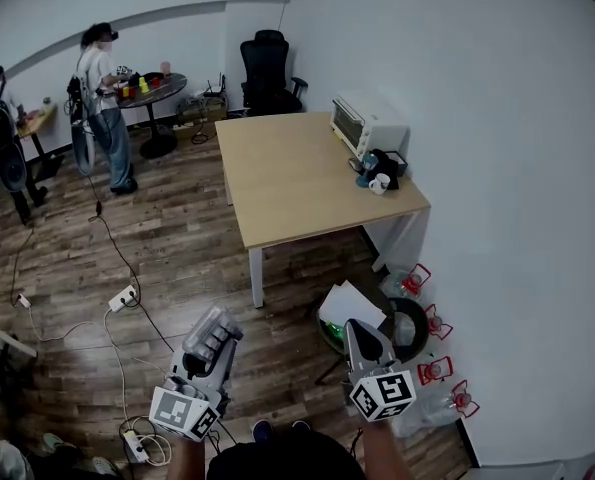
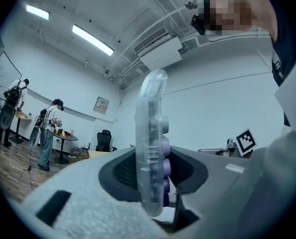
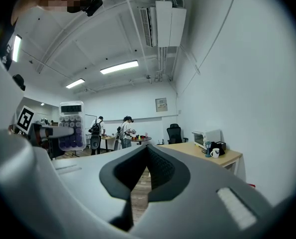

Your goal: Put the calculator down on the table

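Note:
A clear calculator (image 1: 211,336) with purple keys is clamped between the jaws of my left gripper (image 1: 215,346), low over the wooden floor and well short of the table (image 1: 277,183). In the left gripper view the calculator (image 2: 151,148) stands edge-on and upright in my left gripper (image 2: 155,183). My right gripper (image 1: 363,330) is beside it, shut with nothing in it; its tips meet in the right gripper view (image 3: 148,152). The calculator (image 3: 71,126) shows face-on there at the left, and the light wooden table (image 3: 215,157) lies ahead to the right.
A white toaster oven (image 1: 366,124), a mug (image 1: 380,183) and dark items sit along the table's right edge. A black office chair (image 1: 268,71) stands behind it. A person (image 1: 103,108) stands at a round table far left. Cables and a power strip (image 1: 123,297) cross the floor; a bin (image 1: 405,324) and bottles line the right wall.

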A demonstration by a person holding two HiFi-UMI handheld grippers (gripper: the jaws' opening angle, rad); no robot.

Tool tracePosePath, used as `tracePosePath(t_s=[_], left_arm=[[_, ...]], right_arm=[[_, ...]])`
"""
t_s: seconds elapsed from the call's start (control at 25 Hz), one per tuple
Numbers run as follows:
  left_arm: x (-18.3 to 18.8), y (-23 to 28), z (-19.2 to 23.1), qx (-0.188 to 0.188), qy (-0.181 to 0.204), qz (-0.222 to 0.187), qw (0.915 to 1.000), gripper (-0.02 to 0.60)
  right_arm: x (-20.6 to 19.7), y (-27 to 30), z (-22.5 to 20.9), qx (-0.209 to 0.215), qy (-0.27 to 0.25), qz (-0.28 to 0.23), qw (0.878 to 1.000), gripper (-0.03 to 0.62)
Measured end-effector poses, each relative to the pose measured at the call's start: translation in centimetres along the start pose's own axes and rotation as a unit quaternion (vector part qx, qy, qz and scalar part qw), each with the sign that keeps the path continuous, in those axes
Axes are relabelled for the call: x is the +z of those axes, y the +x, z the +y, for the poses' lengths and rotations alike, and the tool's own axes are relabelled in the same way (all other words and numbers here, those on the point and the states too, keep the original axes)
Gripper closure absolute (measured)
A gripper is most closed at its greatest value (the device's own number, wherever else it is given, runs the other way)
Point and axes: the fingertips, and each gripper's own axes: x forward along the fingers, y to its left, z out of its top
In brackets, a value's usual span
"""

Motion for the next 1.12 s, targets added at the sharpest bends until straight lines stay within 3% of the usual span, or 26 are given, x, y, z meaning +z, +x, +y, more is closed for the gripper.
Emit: tracePosePath(t_s=[0.28,1.12], left_arm=[[-0.1,-0.7,1.5,-0.014,-0.001,0.004,0.9999,0.451],[-1.0,5.2,6.2,-0.012,0.009,0.015,0.9998,0.451]], right_arm=[[-0.4,0.2,1.6,-0.017,0.004,-0.002,1.0,0.585],[-0.8,7.6,-1.1,-0.027,0.014,-0.011,0.999,0.583]])
